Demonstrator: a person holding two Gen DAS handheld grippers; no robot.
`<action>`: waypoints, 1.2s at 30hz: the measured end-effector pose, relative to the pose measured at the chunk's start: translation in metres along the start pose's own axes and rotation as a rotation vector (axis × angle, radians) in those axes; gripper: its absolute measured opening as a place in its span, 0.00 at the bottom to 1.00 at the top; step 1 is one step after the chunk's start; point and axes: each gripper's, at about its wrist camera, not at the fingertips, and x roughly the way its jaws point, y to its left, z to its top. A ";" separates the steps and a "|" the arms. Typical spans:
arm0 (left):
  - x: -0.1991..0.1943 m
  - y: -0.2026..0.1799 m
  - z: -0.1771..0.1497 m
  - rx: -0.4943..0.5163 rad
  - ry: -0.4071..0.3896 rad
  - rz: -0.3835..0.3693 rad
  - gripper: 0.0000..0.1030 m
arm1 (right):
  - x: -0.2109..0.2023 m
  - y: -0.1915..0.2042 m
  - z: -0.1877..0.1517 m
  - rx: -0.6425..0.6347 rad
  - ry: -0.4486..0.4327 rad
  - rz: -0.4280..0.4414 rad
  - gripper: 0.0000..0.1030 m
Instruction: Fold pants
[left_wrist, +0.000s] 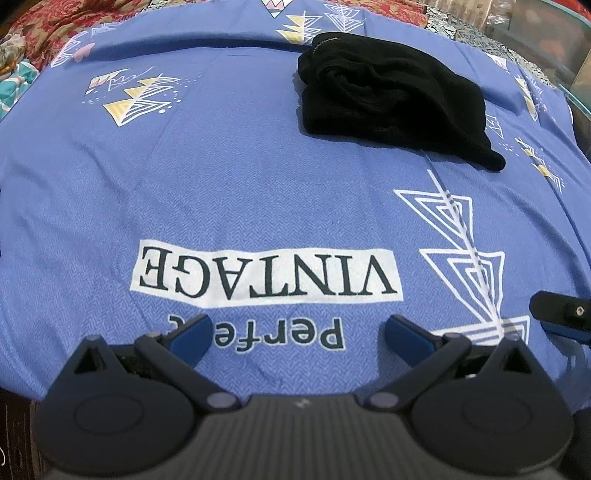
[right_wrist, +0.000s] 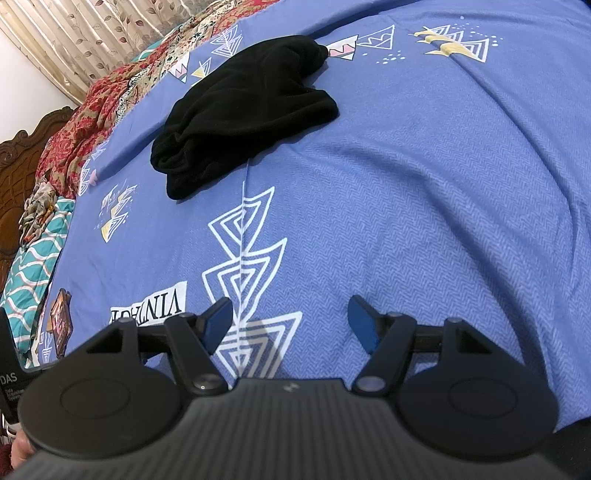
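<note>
Both tools, left tool (left_wrist: 297, 334) and right tool (right_wrist: 290, 325), spread apart, empty; black pants (left_wrist: 391, 103) bundled on blue bedsheet (left_wrist: 221, 184).

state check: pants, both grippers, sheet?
pants: bunched in a rumpled heap on the sheet, untouched
left gripper: open, empty, over the sheet
right gripper: open, empty, over the sheet
sheet: spread out, a few creases
</note>
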 end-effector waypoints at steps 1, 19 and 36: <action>0.000 0.000 0.000 0.000 0.000 0.000 1.00 | 0.000 0.000 0.000 0.000 0.000 0.000 0.69; 0.000 -0.001 0.000 0.002 0.000 0.002 1.00 | 0.001 0.001 -0.002 -0.003 0.002 -0.004 0.70; 0.000 -0.002 -0.001 0.004 -0.002 0.002 1.00 | 0.001 0.002 -0.002 -0.002 0.002 -0.004 0.70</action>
